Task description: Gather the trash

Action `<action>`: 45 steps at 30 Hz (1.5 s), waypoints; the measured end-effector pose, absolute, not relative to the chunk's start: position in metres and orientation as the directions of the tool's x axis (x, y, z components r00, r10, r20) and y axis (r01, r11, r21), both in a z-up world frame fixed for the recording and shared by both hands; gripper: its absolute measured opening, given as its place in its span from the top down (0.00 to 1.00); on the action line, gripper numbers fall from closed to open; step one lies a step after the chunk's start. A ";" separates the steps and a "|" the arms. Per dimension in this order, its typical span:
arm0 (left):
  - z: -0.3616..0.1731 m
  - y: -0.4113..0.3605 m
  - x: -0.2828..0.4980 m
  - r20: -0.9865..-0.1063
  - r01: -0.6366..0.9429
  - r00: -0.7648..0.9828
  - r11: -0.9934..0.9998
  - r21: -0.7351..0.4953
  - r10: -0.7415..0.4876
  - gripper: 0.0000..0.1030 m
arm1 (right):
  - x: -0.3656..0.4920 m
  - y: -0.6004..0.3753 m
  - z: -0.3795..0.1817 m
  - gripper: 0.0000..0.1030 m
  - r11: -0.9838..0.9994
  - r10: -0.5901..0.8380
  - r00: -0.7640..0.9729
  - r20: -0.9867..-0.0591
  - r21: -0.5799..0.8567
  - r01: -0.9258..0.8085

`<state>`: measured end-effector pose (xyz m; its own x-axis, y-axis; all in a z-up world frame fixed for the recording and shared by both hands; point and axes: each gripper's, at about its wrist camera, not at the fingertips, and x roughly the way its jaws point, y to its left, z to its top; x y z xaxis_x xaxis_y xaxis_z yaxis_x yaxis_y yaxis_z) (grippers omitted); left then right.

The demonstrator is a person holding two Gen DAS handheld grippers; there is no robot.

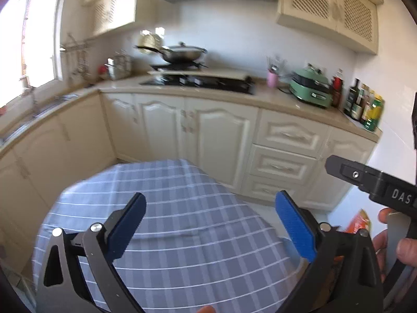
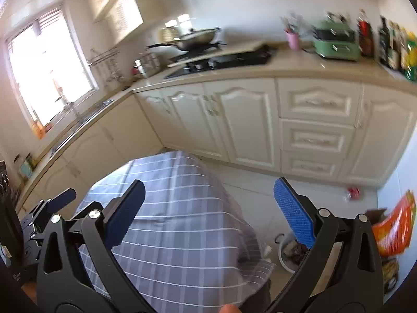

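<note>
My left gripper (image 1: 211, 197) is open and empty, held above a table with a blue-grey checked cloth (image 1: 169, 208). My right gripper (image 2: 209, 184) is also open and empty, over the cloth's right edge (image 2: 182, 221). Below it on the floor stands a white bin (image 2: 285, 257) with dark scraps inside, partly hidden by the right finger. An orange snack bag (image 2: 393, 229) sticks up at the far right, also glimpsed in the left wrist view as an orange bag (image 1: 359, 221). A small red can (image 2: 353, 193) lies on the floor near the cabinets.
Cream cabinets (image 1: 221, 135) run along the back and left under a counter with a hob, a wok (image 1: 182, 53), a green appliance (image 1: 311, 86) and bottles (image 1: 365, 104). A hand (image 1: 406, 247) holds the right gripper's body (image 1: 365, 180). Pale floor tiles (image 2: 260, 190) lie between table and cabinets.
</note>
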<state>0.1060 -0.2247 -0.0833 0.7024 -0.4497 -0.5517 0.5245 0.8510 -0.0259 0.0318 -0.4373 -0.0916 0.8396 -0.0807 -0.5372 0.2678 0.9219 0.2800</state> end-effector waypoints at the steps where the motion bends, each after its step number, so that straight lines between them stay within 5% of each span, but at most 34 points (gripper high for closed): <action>1: -0.080 -0.214 0.106 -0.541 0.503 0.724 0.864 -0.012 -0.428 0.06 | 0.034 -0.430 -0.088 0.06 0.927 -0.076 0.844 -0.532 0.273 0.255; 23: -0.017 -0.043 0.086 -0.379 0.152 0.916 0.988 0.023 -0.132 0.05 | 0.054 -0.283 -0.014 0.06 0.990 0.009 0.926 -0.377 0.131 0.044; 45: 0.007 -0.017 0.062 -0.318 0.109 0.941 0.993 -0.039 -0.116 0.05 | 0.051 -0.247 -0.005 0.06 0.996 0.008 0.942 -0.336 0.090 0.023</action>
